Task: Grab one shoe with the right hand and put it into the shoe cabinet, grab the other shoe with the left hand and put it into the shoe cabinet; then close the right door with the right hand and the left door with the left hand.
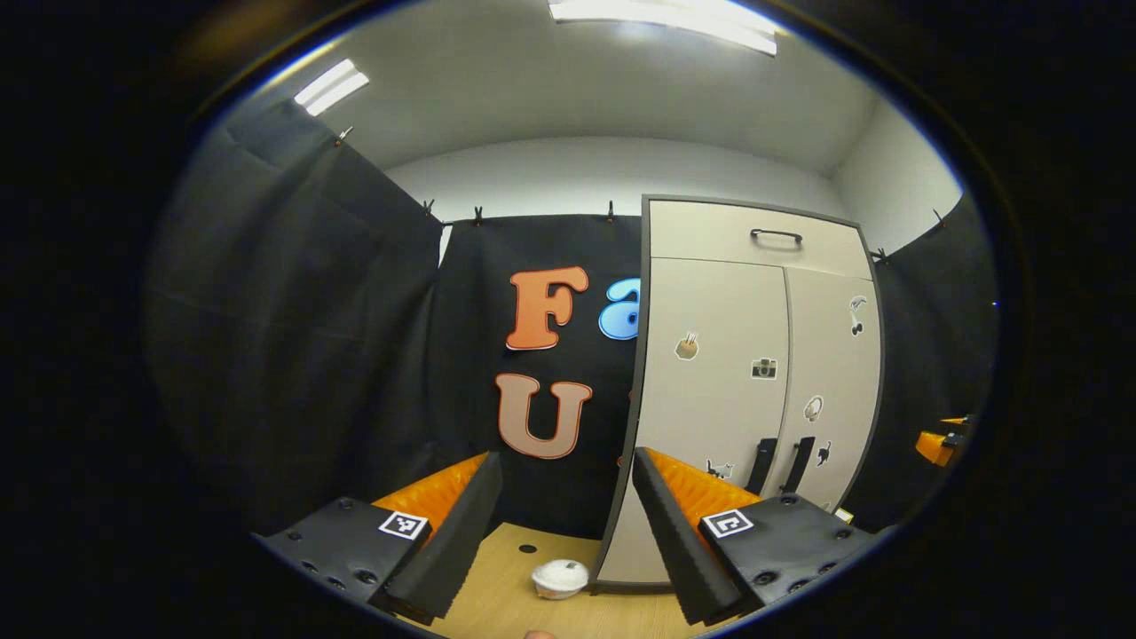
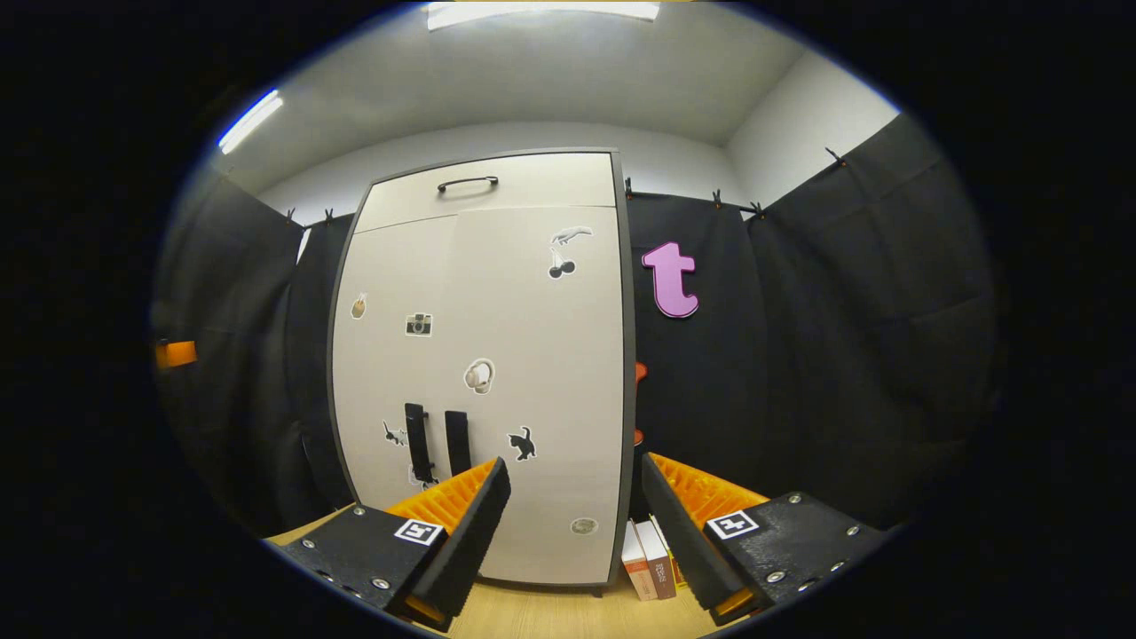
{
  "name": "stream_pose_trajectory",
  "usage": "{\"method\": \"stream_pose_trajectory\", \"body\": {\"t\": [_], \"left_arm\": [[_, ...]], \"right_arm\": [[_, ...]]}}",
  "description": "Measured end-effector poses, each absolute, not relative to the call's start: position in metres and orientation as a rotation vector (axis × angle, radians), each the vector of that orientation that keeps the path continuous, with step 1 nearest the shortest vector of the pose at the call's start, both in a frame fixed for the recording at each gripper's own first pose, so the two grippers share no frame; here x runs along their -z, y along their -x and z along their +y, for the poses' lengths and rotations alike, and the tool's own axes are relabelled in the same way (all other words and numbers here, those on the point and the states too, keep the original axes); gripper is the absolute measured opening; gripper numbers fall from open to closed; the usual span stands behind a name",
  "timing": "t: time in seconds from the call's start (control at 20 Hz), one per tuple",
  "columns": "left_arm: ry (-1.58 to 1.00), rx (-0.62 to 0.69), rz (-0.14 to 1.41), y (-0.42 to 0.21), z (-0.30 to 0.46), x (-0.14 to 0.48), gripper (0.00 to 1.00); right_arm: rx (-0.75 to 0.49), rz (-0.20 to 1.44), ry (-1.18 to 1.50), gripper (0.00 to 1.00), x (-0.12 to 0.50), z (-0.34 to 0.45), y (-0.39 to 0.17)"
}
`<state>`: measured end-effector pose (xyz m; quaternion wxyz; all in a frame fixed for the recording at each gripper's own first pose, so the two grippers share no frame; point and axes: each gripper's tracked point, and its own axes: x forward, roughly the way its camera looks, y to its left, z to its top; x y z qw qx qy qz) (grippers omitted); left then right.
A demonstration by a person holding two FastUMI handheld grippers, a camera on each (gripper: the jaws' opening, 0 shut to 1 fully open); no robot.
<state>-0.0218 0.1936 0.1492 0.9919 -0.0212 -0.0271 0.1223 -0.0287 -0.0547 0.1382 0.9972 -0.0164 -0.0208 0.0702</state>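
The tall beige shoe cabinet (image 1: 737, 355) stands on the wooden table, right of centre in the left gripper view. Both of its doors lie flush and closed, with two black vertical handles (image 1: 781, 463) side by side near the bottom. My left gripper (image 1: 564, 470) is open with nothing between its fingers, and it hangs in front of the cabinet's left edge. In the right gripper view the cabinet (image 2: 497, 337) faces me squarely, its handles (image 2: 435, 442) low and left of centre. My right gripper (image 2: 575, 470) is open and holds nothing, close before the lower right door.
A small white round object (image 1: 559, 577) lies on the wooden table (image 1: 506, 612) by the cabinet's left corner. Several books (image 2: 648, 559) stand against the cabinet's right side. A drawer with a black handle (image 2: 467, 184) tops the cabinet. Black cloth walls close in all around.
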Motion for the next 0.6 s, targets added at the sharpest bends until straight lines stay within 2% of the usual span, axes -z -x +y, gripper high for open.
{"method": "stream_pose_trajectory", "body": {"t": [0.25,0.5,0.55,0.6], "left_arm": [[0.054,-0.144,-0.044,0.018,0.151,-0.14,0.99],[0.059,-0.078,-0.03,0.001,0.113,-0.136,0.96],[0.068,-0.06,-0.033,-0.001,0.106,-0.137,0.96],[0.078,-0.045,-0.036,-0.002,0.1,-0.137,0.96]], "right_arm": [[-0.189,-0.028,0.05,0.92,-0.128,-0.052,0.043],[-0.162,-0.006,0.084,0.92,-0.118,-0.071,0.056],[-0.163,-0.006,0.08,0.92,-0.126,-0.057,0.028],[-0.164,-0.01,0.076,0.92,-0.12,-0.073,0.063]]}}
